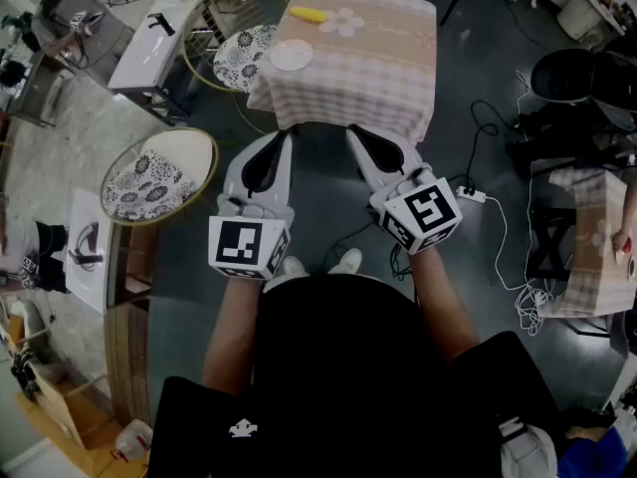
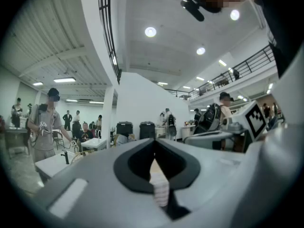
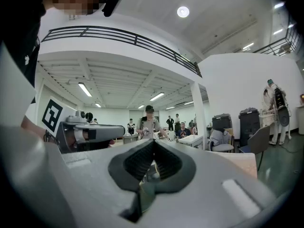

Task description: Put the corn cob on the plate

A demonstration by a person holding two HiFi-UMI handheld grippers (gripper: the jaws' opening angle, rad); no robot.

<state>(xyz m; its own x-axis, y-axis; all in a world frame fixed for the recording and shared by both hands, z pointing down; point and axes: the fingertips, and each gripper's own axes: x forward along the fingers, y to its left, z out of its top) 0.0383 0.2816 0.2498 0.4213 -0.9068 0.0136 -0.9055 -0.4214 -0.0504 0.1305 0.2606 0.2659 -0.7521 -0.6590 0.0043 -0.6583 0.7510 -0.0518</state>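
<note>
A yellow corn cob [image 1: 308,14] lies near the far left edge of a small table with a checked cloth [image 1: 383,68]. A white plate [image 1: 291,57] rests on the same table, nearer to me than the cob and to its left. My left gripper [image 1: 288,135] and right gripper [image 1: 353,132] are held level side by side, short of the table's near edge. Both are shut with nothing between their jaws. In the left gripper view the jaws [image 2: 154,144] meet at the tips, and in the right gripper view the jaws [image 3: 153,145] do the same.
Two round chairs with patterned seats [image 1: 159,177] [image 1: 239,56] stand to the left of the table. A white table [image 1: 149,43] sits at the far left. A power strip with cables [image 1: 470,194] lies on the floor at right. Several people stand in the hall.
</note>
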